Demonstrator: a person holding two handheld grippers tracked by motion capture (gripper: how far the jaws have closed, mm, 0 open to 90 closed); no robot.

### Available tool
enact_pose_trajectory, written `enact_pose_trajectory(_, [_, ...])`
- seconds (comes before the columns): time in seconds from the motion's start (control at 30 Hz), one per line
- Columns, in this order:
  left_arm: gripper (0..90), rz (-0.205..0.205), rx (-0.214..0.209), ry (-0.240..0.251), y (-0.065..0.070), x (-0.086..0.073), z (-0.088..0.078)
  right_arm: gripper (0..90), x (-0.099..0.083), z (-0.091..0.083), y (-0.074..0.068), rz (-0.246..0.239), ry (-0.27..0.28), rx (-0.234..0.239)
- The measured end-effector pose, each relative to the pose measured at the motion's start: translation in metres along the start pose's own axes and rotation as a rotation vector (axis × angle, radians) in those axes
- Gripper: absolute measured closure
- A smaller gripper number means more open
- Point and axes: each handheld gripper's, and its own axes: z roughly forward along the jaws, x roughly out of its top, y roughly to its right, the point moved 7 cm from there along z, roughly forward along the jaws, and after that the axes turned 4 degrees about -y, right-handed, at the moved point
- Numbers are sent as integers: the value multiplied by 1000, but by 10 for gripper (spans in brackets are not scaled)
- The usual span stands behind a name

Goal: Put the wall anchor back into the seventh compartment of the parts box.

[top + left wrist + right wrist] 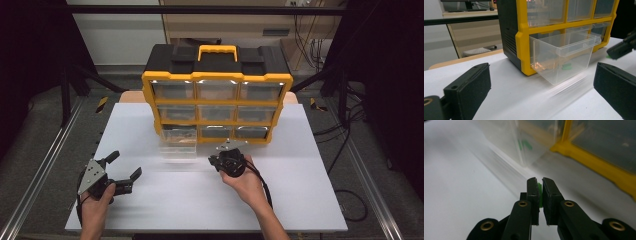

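High view shows the left gripper point(121, 171) spread empty near the tabletop's point(300, 200) left edge. Further right, the clear drawer point(179, 143) juts from the yellow organizer point(216, 95), long axis pointing toward the person. The right gripper point(540, 192) pinches a small green piece point(539, 193); dropping it into the drawer looks like the next move.

A white surface point(200, 200) is lying over a wooden top whose edge is showing at the far corners. A yellow and black drawer cabinet point(217, 92) is standing on its far middle part. The cabinet's bottom-left clear drawer point(178, 141) is sticking out toward the near side; in the left gripper view a small green piece point(566, 66) is lying inside this drawer.
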Motion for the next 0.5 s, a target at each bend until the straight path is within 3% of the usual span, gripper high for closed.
enact_pose_trajectory(0.03, [9,0,0,0,0,0,0,844,0,0,0,0,0,0])
enact_pose_trajectory(0.07, [9,0,0,0,0,0,0,844,10,-6,-1,-2,45,2])
enact_pose_trajectory(0.27, [9,0,0,0,0,0,0,843,38,-18,-8,-13,148,15])
enact_pose_trajectory(0.5, [9,-3,0,4,-1,0,-1,843,65,-20,-16,-12,198,31])
